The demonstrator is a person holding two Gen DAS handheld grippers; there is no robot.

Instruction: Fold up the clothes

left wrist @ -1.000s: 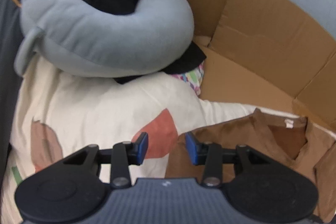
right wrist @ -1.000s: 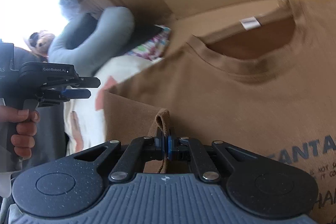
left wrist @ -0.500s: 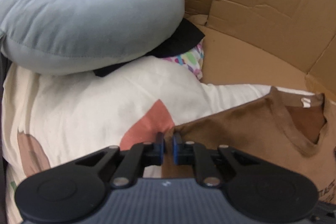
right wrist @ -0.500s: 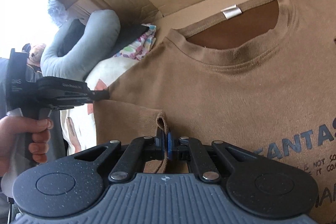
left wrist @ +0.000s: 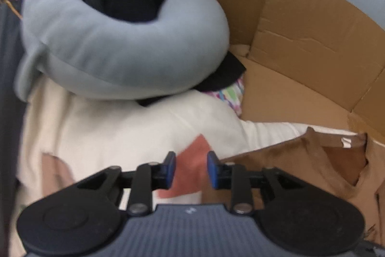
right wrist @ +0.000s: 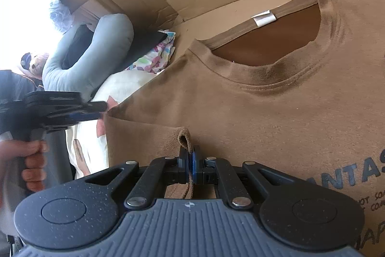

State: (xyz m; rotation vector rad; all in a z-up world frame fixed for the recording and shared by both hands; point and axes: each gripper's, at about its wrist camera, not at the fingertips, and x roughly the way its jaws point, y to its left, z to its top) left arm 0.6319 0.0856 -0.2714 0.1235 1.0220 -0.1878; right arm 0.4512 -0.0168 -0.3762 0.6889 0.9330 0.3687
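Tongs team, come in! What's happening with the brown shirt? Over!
Left tongs open, empty. Right tongs shut on brown shirt fold. Grey pillow and cream cloth crowd left side.

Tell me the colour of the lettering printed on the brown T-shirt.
Dark navy blue lettering on the brown T-shirt, clearest in the right wrist view.
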